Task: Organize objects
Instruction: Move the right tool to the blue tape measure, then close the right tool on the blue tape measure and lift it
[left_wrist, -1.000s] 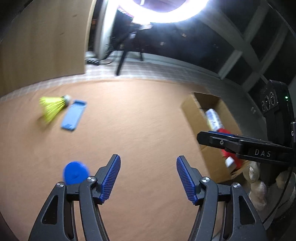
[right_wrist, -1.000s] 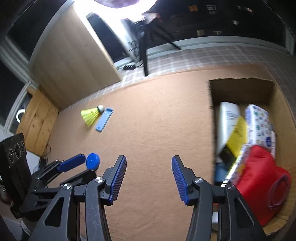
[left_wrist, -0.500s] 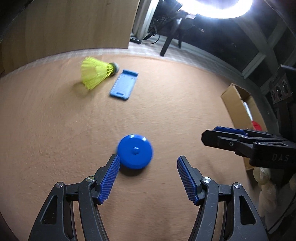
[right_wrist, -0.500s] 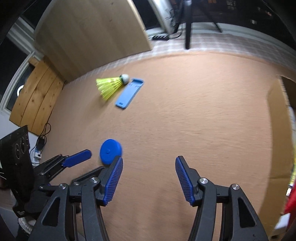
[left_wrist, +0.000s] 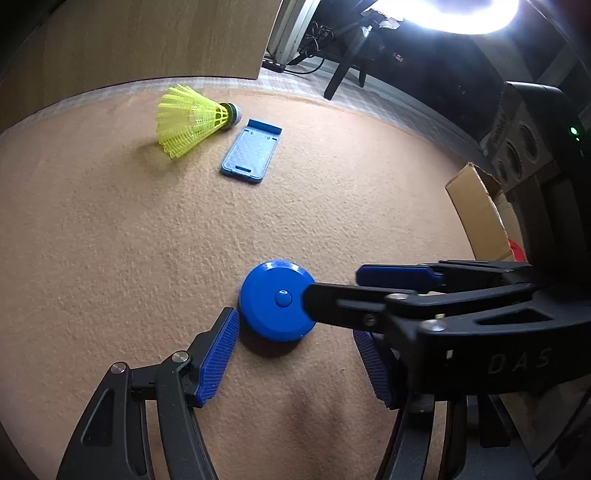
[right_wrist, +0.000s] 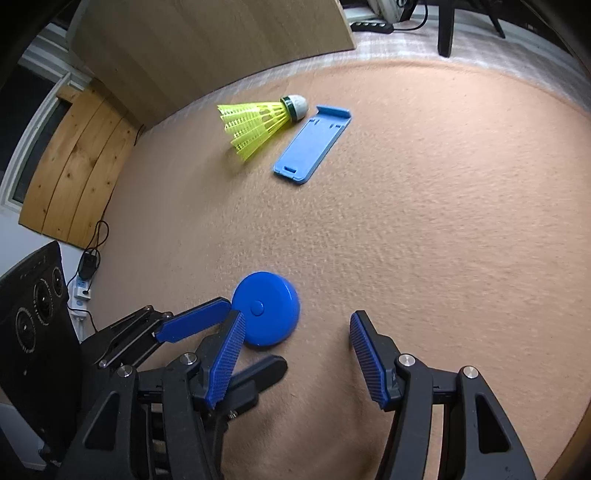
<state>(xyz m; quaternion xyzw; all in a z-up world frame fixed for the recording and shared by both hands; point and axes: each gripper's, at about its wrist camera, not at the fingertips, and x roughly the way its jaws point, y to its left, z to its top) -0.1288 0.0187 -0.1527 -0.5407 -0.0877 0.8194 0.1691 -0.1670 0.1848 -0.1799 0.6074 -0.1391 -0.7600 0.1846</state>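
A round blue disc (left_wrist: 275, 300) lies on the tan felt mat; it also shows in the right wrist view (right_wrist: 266, 308). My left gripper (left_wrist: 295, 363) is open, its fingers just short of the disc on either side. My right gripper (right_wrist: 295, 360) is open and crosses in from the right, its near finger (left_wrist: 347, 299) over the disc's right edge. A yellow shuttlecock (left_wrist: 192, 120) and a flat light-blue plastic stand (left_wrist: 251, 151) lie side by side further back; the right wrist view shows the shuttlecock (right_wrist: 258, 123) and the stand (right_wrist: 312, 144) too.
A cardboard box (left_wrist: 476, 210) with a red item inside stands at the mat's right edge. A wooden panel (left_wrist: 129, 48) rises behind the mat. A tripod leg (left_wrist: 343, 62) and cables are on the floor beyond.
Both grippers moved forward and down toward the blue disc. The right gripper swung left, away from the box, and now overlaps the disc in the left wrist view.
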